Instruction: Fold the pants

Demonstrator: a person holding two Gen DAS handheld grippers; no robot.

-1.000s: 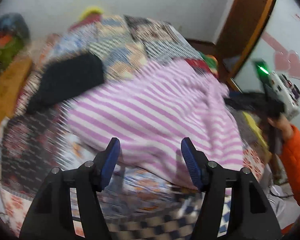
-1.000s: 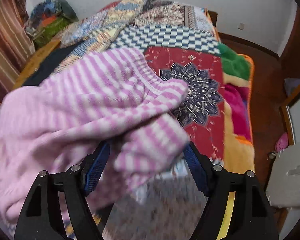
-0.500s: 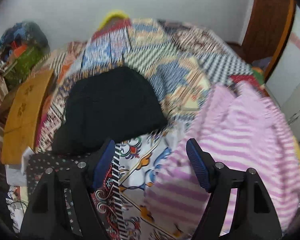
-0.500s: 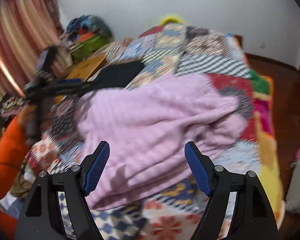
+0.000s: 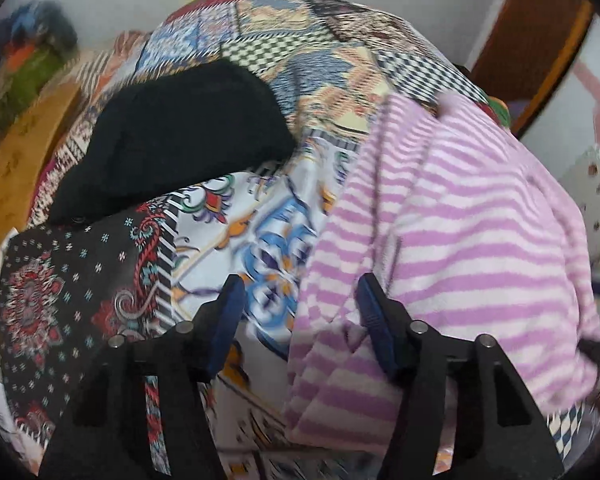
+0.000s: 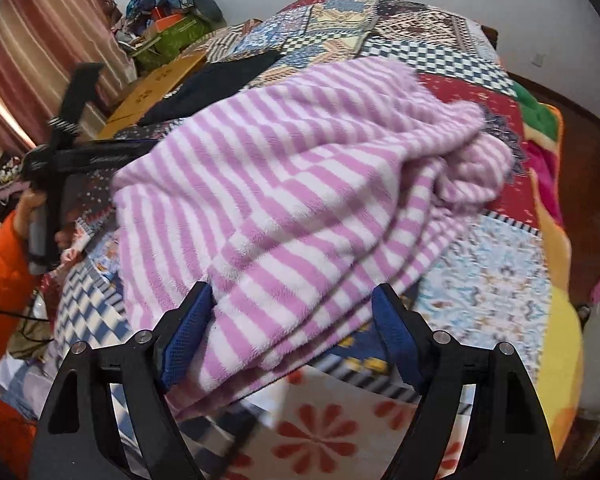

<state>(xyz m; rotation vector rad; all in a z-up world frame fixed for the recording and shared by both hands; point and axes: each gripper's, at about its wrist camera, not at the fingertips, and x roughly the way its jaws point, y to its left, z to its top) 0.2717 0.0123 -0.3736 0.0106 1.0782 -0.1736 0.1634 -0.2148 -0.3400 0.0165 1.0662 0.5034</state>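
The pink-and-white striped fleece pants (image 6: 300, 184) lie in a loosely folded heap on the patchwork quilt (image 6: 484, 280). My right gripper (image 6: 292, 332) hovers over their near edge. Its jaws are opening, with the fabric between them and the left pad brushing it. In the left wrist view the pants (image 5: 460, 240) fill the right half. My left gripper (image 5: 300, 320) straddles their left edge. Its jaws are closing, and the pads are not pressing on the cloth. A hand in an orange sleeve (image 6: 4, 264) holds the left gripper's handle at the bed's left side.
A black garment (image 5: 172, 136) lies on the quilt (image 5: 260, 248) beyond the pants, towards the left. A cardboard box (image 6: 156, 80) and a pile of bags (image 6: 172, 28) stand by the striped curtain (image 6: 28, 60). A brown door (image 5: 532, 40) and a white unit (image 5: 596, 200) are on the right.
The pants dropped from the right gripper's jaws and now lie heaped on the bed. The left gripper swung left, then sank towards the pants' left edge, and its jaws narrowed.
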